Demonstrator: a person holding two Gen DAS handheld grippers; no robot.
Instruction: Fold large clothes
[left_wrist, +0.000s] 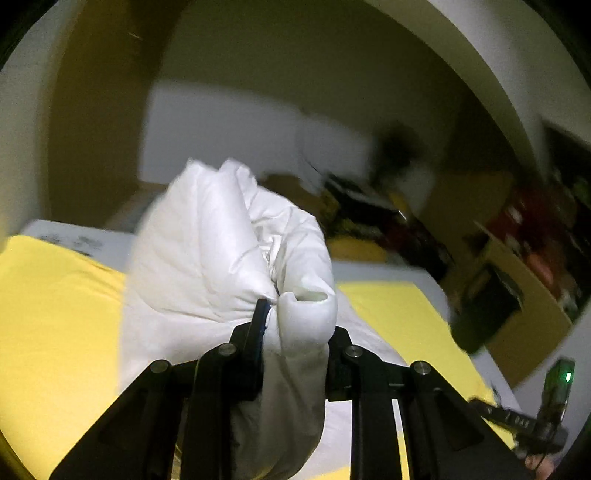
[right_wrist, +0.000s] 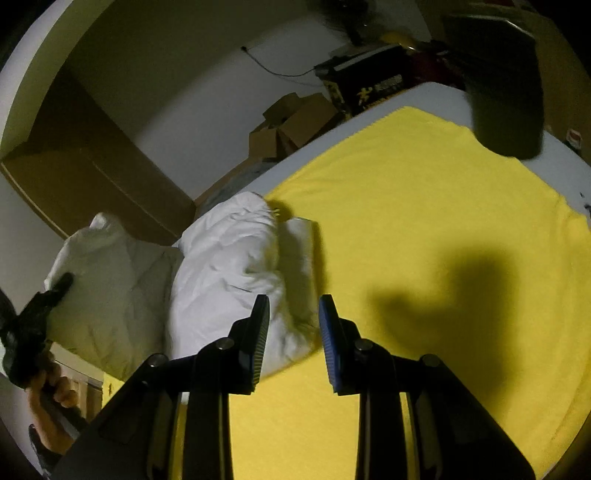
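Above the yellow cloth (left_wrist: 55, 314) that is covering the white table (left_wrist: 110, 240), the left gripper (left_wrist: 293, 314) is clamping a bunched fold of a white padded garment (left_wrist: 207, 243) in the left wrist view. Its jaws are pressing close together on the puffy fabric, which is bulging out over the fingertips and hanging down between the black arms toward the yellow cloth. Beyond the far edge of the yellow cloth, blurred brown cardboard boxes (left_wrist: 517, 295) and dark clutter are lining the wall. Off the right edge of the yellow cloth, the other gripper (left_wrist: 550, 406) is showing at the frame's rim with a small green light (too blurred to read its jaws here).

Over the near part of the yellow cloth (right_wrist: 424, 221) in the right wrist view, the right gripper (right_wrist: 291, 306) is hovering with its jaws apart and nothing between them; the blue pad (right_wrist: 328, 339) is facing the black one across a bare gap. The white padded garment (right_wrist: 229, 266) is lying heaped on the left edge of the yellow cloth, partly spilling past it. Left of the yellow cloth, the left gripper (right_wrist: 59, 286) is biting into the garment's lifted end, a hand (right_wrist: 48, 410) gripping its handle below. Behind the yellow cloth's far edge, open cardboard boxes (right_wrist: 291, 125) are sitting on the floor.
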